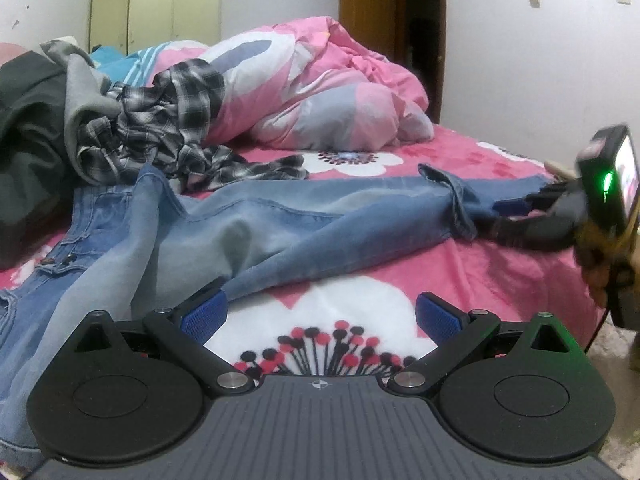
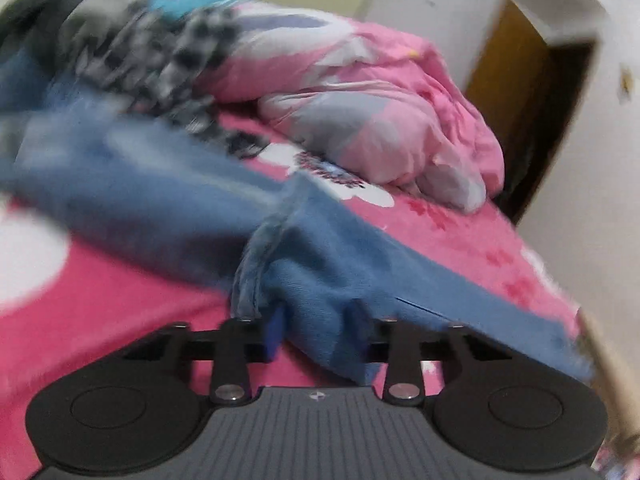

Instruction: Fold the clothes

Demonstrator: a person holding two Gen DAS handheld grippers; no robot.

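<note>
- The left tool hangs low over the near edge of the bed, its blue pads spread wide with nothing between them, only the flower print of the sheet below.
- A fold of the jeans lies just beside the left pad; whether it touches the pad I cannot tell.
- The jeans lie stretched across the near part of the bed, waistband and buttons toward the left edge, one leg running toward the right edge.
- The right tool has its jaws drawn in on the leg end of the jeans, with the denim bunched between the pads.
- From the left wrist camera the right tool sits at the right edge of the bed, at the cuff end of that leg, with a green light glowing on its body.
- Farther in, near the left edge, a checked shirt lies crumpled, touching the jeans, with a grey garment and a dark one piled beside it.
- Behind them a pink quilt is heaped along the far side of the bed.
- Beyond stand a pale wardrobe and a brown door.
</note>
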